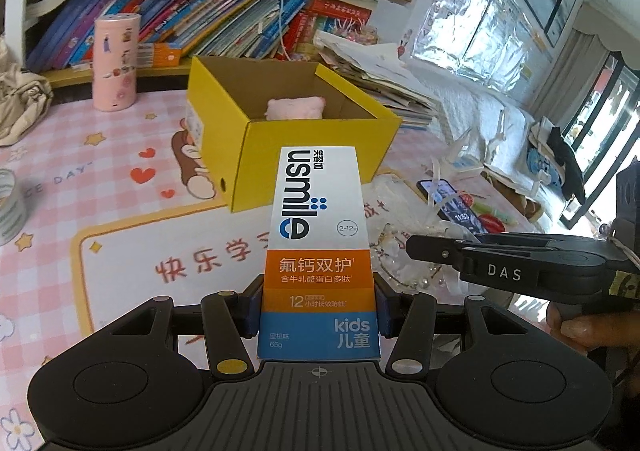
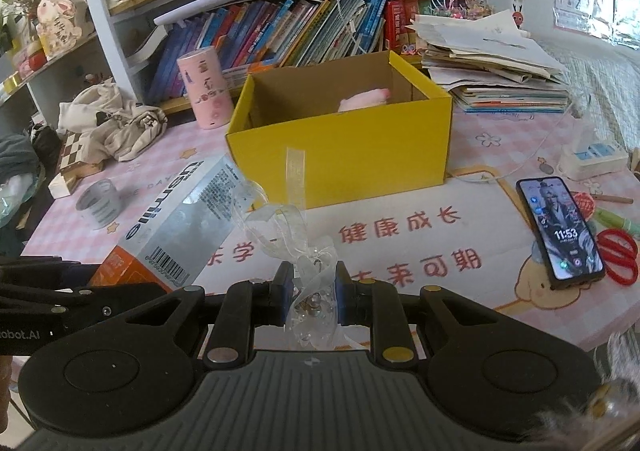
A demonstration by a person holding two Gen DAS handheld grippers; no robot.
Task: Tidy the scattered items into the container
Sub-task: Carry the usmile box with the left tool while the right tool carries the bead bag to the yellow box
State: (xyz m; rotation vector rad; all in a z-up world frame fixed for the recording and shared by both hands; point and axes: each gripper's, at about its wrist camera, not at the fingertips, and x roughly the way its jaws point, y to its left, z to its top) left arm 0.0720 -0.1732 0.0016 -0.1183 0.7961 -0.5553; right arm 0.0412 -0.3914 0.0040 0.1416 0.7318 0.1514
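My left gripper (image 1: 318,313) is shut on a white, orange and blue toothpaste box (image 1: 318,247), which points up towards the open yellow cardboard box (image 1: 320,143). A pink plush (image 1: 296,107) lies inside that box. My right gripper (image 2: 311,293) is shut on a clear ribbon-and-bead ornament (image 2: 308,279), in front of the yellow box (image 2: 340,151). In the right wrist view the toothpaste box (image 2: 180,219) shows at the left with the left gripper below it. In the left wrist view the right gripper (image 1: 414,245) reaches in from the right, held by a hand (image 1: 576,327).
A pink cylinder (image 2: 206,91) stands left of the yellow box. A tape roll (image 2: 98,203) and crumpled cloth (image 2: 112,123) lie at the left. A phone (image 2: 560,231), red scissors (image 2: 618,255), a power strip (image 2: 592,161) and stacked papers (image 2: 492,63) sit right. Bookshelves rise behind.
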